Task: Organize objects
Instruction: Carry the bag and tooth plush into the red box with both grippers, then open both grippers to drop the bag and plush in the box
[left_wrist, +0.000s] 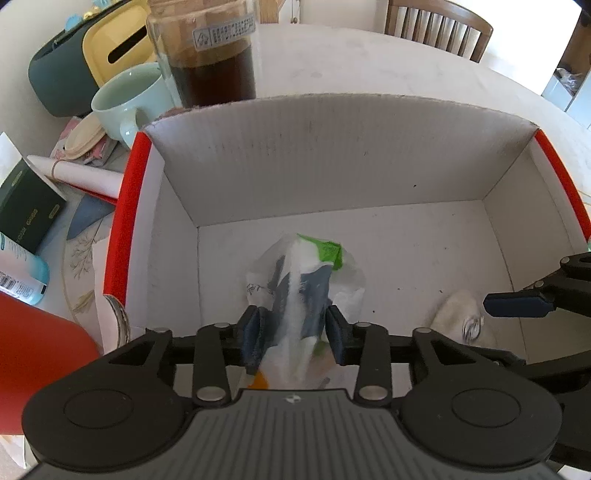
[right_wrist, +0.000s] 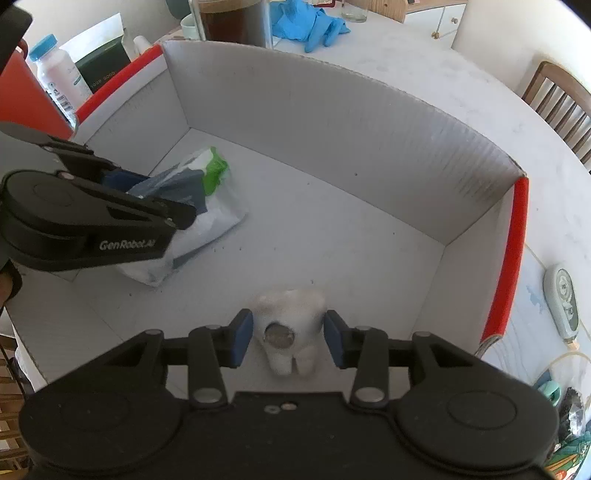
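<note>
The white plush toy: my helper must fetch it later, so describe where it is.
Find the red-edged cardboard box on the table. On its floor lie two things; the plush toy is the small fuzzy white one with a round metal disc, unlike the crinkly printed plastic packet.

The box (right_wrist: 332, 122) was matt white corrugated cardboard with red outer faces. The packet (left_wrist: 306, 280) inside was glossy, crinkled plastic film. The tooth-shaped toy (right_wrist: 291, 310) was fuzzy white plush. Both grippers' bodies were matt black plastic with blue pads (right_wrist: 242, 334).
</note>
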